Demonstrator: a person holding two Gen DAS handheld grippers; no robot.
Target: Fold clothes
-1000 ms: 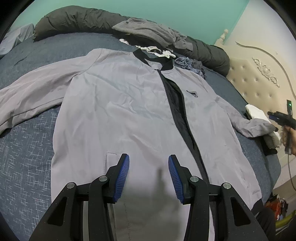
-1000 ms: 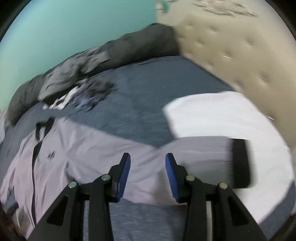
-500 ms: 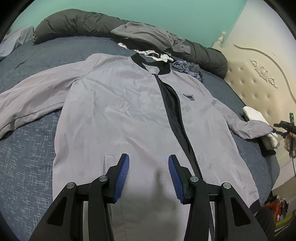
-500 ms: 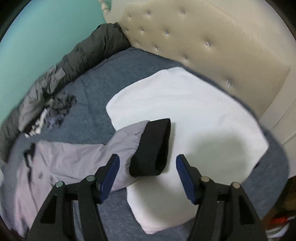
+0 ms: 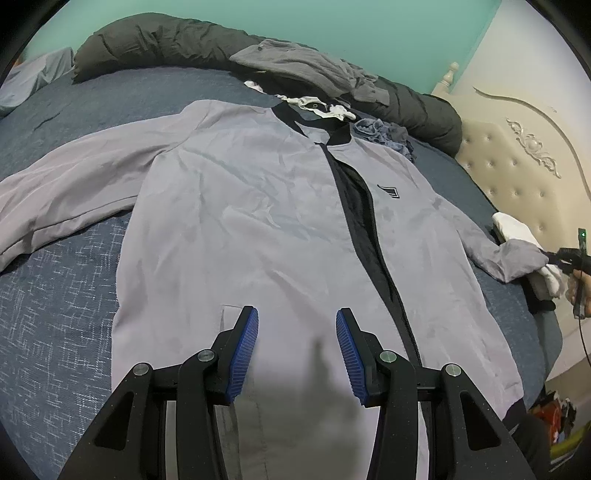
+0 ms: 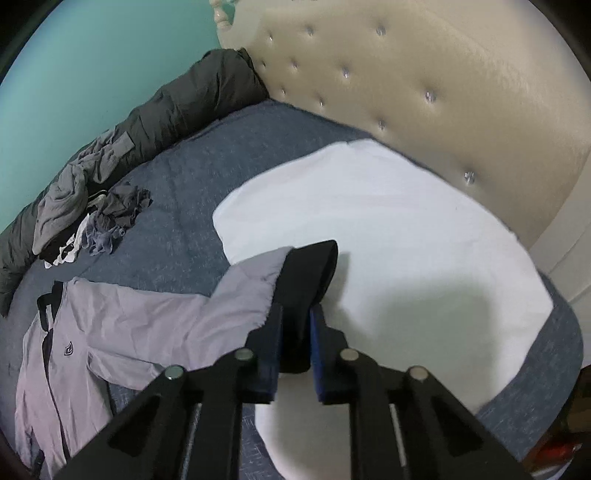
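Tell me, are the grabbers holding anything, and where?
The right gripper has just closed on the jacket, pinching its black cuff. The left gripper holds nothing, open above the jacket.

- a teal wall (image 5: 332, 33) runs behind the bed, flat and bare.
- the bed (image 5: 55, 302) is covered in a dark blue sheet with a pale flecked weave.
- a cream tufted headboard (image 6: 424, 92) with shiny buttons stands at one end; carved scrollwork (image 5: 532, 144) and a turned post top its frame.
- a long dark grey bolster (image 5: 155, 40) lies along the wall side.
- light is soft and even, indoor.
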